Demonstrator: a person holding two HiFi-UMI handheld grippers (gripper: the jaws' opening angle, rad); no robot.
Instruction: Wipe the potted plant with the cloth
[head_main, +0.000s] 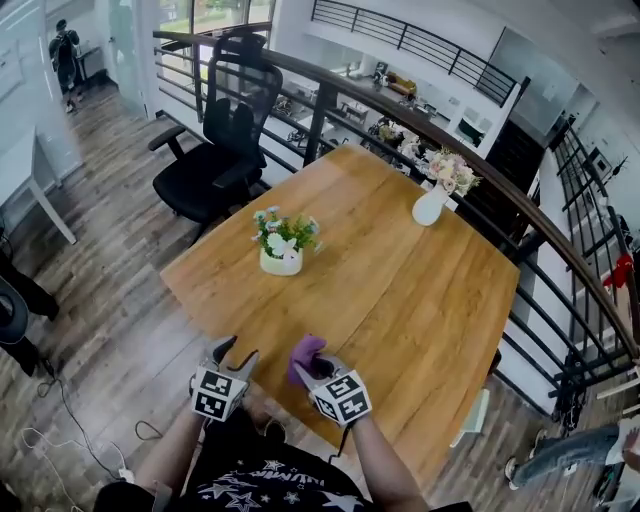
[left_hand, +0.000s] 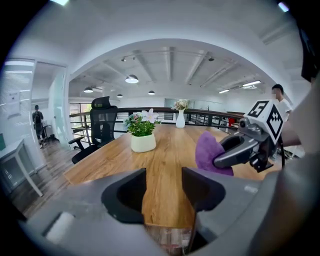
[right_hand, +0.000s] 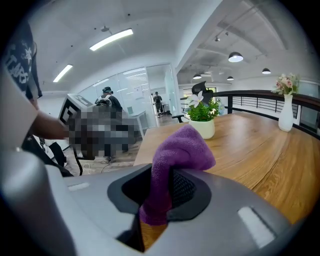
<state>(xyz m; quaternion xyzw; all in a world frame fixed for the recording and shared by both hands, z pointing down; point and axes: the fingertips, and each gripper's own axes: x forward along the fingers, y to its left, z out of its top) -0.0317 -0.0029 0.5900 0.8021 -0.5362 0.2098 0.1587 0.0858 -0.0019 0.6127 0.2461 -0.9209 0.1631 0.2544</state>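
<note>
A small potted plant (head_main: 282, 245) with white flowers in a white pot stands on the wooden table (head_main: 400, 300), left of its middle. It also shows in the left gripper view as the potted plant (left_hand: 142, 132) and in the right gripper view as the potted plant (right_hand: 202, 120). My right gripper (head_main: 312, 366) is shut on a purple cloth (head_main: 305, 352) above the table's near edge; the cloth (right_hand: 175, 155) bulges up between its jaws. My left gripper (head_main: 238, 350) hangs beside it, open, with nothing between its jaws (left_hand: 164, 185). Both point toward the plant, well short of it.
A white vase (head_main: 432, 205) with pink flowers stands at the table's far side. A black office chair (head_main: 215, 150) sits beyond the table's left corner. A dark railing (head_main: 480, 160) runs behind the table. Cables (head_main: 70, 430) lie on the floor at the lower left.
</note>
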